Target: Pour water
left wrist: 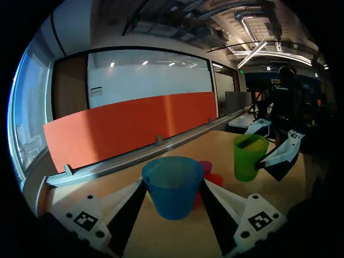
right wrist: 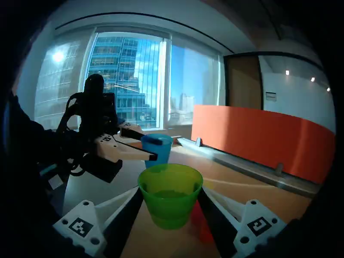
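My left gripper (left wrist: 173, 193) is shut on a blue plastic cup (left wrist: 173, 185), held upright above the wooden table (left wrist: 215, 144). In the right gripper view that blue cup (right wrist: 156, 148) and the left gripper (right wrist: 136, 148) holding it appear farther off on the left. My right gripper (right wrist: 170, 201) is shut on a green cup (right wrist: 170, 193) with liquid low inside, held upright. From the left gripper view the green cup (left wrist: 248, 156) hangs at the right, the right gripper (left wrist: 262, 144) clamped on it. The two cups are apart.
An orange divider panel (left wrist: 129, 122) runs along the table's far edge on a metal rail (left wrist: 142, 152). Small pink and red cups (left wrist: 210, 172) sit on the table behind the blue cup. Big windows (right wrist: 129, 77) lie beyond the table.
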Motion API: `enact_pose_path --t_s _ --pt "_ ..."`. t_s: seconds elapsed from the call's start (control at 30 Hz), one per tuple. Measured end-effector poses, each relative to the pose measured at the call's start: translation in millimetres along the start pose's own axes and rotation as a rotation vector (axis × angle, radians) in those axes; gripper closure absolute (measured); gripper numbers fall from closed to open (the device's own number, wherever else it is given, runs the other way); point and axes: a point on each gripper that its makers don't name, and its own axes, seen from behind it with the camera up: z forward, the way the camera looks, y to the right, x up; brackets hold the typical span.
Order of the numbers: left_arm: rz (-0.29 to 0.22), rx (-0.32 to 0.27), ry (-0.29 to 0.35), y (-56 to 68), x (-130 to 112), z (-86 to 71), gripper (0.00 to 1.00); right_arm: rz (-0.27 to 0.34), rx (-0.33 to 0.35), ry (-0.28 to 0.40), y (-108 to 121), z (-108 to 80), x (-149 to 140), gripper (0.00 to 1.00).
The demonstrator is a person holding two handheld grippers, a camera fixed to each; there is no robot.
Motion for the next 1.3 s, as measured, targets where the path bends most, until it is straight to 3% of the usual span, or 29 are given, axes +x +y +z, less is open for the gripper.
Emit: enact_pose_path --t_s 0.7,1.3 --pt "0.047 -0.037 -0.132 11.2 -43 17.4 0.16 0.022 -0.007 -0.055 12 1.5 -27 0.12" --pt "0.083 -0.074 -0.257 16.5 -84 21.2 0.15 0.026 0.002 -0.132 16 3.2 -56 0.11"
